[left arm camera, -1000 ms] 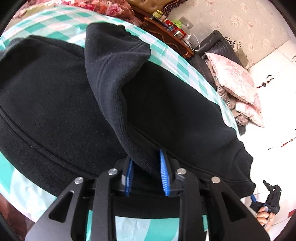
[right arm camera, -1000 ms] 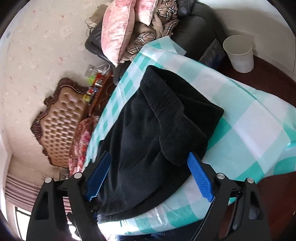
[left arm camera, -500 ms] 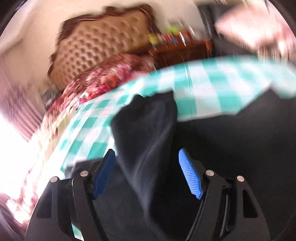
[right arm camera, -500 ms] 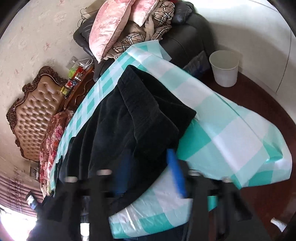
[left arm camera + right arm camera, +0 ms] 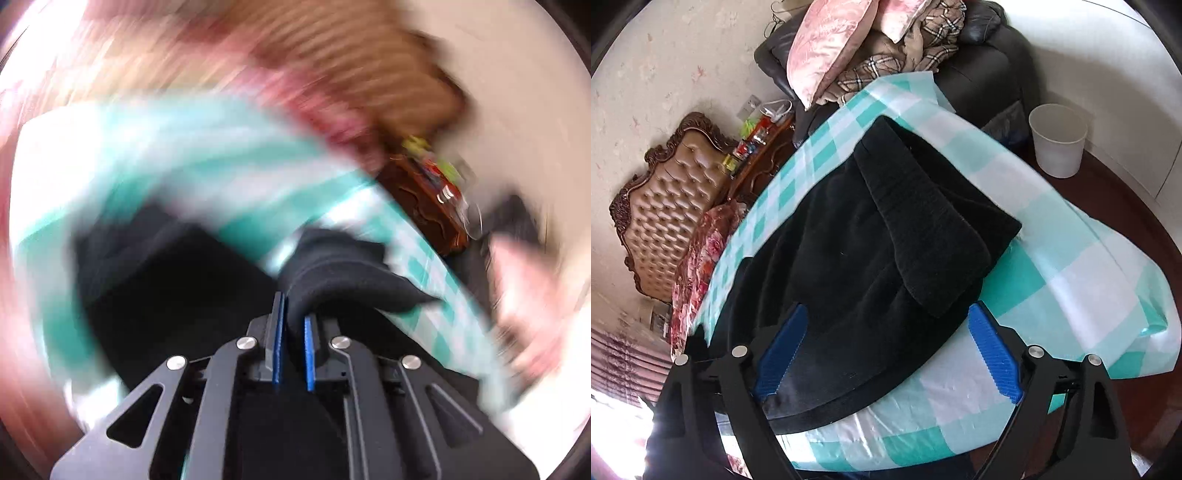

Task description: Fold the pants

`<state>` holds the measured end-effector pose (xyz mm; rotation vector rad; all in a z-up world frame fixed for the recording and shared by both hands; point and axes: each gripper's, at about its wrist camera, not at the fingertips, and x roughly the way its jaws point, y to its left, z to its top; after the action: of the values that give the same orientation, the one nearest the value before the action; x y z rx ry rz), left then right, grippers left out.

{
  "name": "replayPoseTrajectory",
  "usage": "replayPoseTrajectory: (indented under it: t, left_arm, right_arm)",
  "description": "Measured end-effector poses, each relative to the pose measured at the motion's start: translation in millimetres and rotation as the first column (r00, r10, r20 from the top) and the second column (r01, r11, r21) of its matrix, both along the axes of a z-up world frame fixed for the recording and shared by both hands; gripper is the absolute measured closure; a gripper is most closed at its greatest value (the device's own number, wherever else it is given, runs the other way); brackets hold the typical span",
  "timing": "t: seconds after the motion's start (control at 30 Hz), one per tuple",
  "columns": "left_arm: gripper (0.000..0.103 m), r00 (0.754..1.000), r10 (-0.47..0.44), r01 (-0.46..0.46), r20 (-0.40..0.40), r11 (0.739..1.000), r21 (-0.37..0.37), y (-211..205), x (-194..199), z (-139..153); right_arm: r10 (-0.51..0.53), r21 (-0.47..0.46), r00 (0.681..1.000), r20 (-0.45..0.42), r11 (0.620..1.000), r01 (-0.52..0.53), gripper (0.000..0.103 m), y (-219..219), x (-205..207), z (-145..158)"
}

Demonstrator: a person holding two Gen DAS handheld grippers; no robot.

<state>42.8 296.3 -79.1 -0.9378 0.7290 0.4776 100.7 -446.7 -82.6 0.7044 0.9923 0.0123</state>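
The black pants (image 5: 886, 229) lie across a table under a teal and white checked cloth (image 5: 1071, 266), with one leg end folded back over the rest. In the blurred left wrist view, my left gripper (image 5: 291, 306) is shut on a raised fold of the pants (image 5: 343, 273), and black fabric shows between its blue pads. My right gripper (image 5: 886, 310) hovers over the near edge of the pants. Its jaws are opening, the blue pads (image 5: 993, 358) stand far apart, and neither presses on the cloth.
A white bin (image 5: 1058, 144) stands on the dark floor at the right. Beyond the table are a dark sofa with pink pillows (image 5: 827, 55), a wooden side table with bottles (image 5: 757, 147) and a tufted headboard (image 5: 665, 206).
My left gripper let go of the leg, opened wide, then shut on a fold of the pants while swinging fast. The right jaws narrowed, then widened again, and that view shifted a little.
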Motion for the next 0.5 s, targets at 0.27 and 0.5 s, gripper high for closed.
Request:
replayPoseTrajectory:
  t: [0.27, 0.5]
  left_arm:
    - [0.057, 0.998, -0.068, 0.068, 0.000, 0.998, 0.014, 20, -36, -32]
    - [0.035, 0.937, -0.149, 0.342, -0.315, 0.570, 0.748, -91, -11, 9]
  right_arm:
    - [0.009, 0.003, 1.000, -0.019, 1.000, -0.009, 0.019, 6, 11, -8]
    - [-0.024, 0.026, 0.999, -0.029, 0.999, 0.025, 0.020, -6, 10, -18]
